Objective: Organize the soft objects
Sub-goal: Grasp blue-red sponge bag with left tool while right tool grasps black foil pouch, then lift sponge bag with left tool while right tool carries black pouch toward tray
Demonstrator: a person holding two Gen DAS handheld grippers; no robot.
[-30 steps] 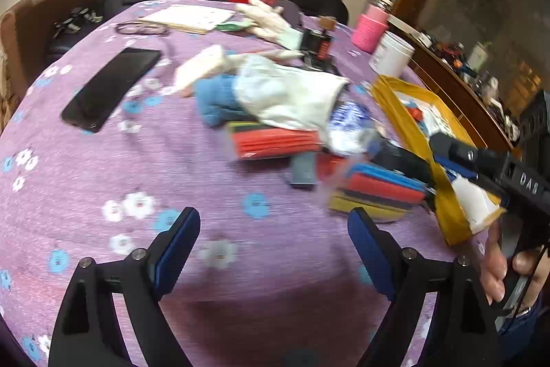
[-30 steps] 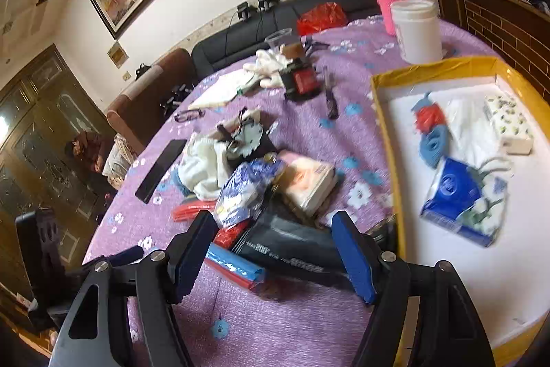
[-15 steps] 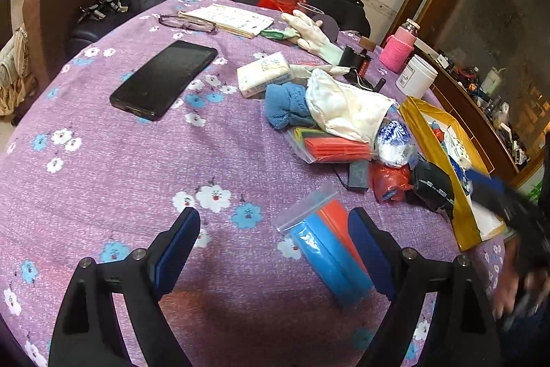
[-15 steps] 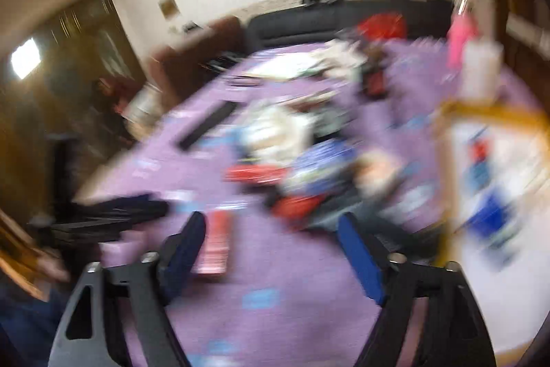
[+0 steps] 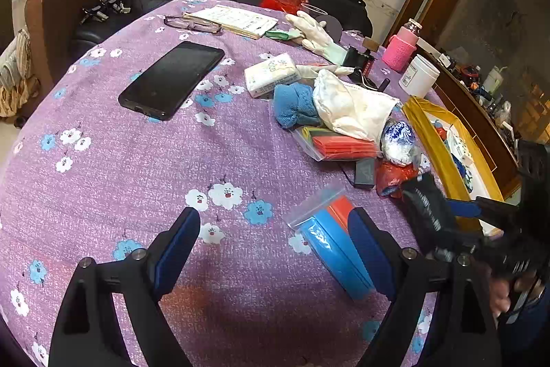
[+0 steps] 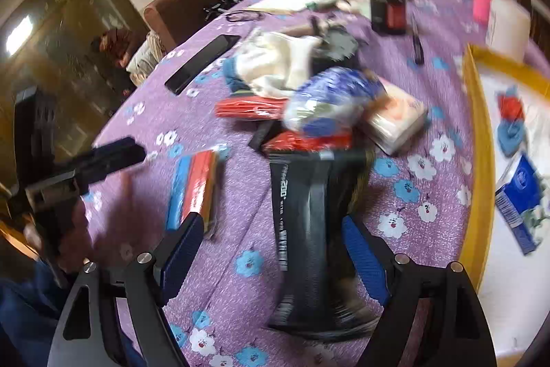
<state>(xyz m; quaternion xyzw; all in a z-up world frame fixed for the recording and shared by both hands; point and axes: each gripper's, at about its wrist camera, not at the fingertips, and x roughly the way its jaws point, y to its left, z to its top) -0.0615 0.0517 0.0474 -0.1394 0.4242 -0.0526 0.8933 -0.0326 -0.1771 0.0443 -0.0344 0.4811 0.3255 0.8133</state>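
My left gripper [image 5: 273, 250] stands open over the purple flowered cloth, nothing between its fingers. A zip bag with blue and red pads [image 5: 330, 239] lies flat beside its right finger. My right gripper [image 6: 271, 250] is open, and a black packet [image 6: 306, 222] lies between its fingers, clear of the left pad. In the left wrist view one of its fingers [image 5: 464, 208] shows behind that packet [image 5: 426, 212]. A pile holds a white cloth [image 5: 350, 105], a blue towel [image 5: 295, 105], a tissue pack [image 5: 271, 74] and a blue-white bag [image 5: 397, 140].
A yellow tray [image 6: 477, 160] at the right holds a blue tissue pack [image 6: 519, 195] and small red and blue cloths [image 6: 512, 119]. A phone [image 5: 172, 78], glasses [image 5: 192, 23], a white jar [image 5: 419, 76] and a pink bottle [image 5: 400, 49] lie further back.
The blue and red zip bag left the pile and now lies apart by my left gripper's right finger. My right gripper rolled and sank slightly, still over the black packet.
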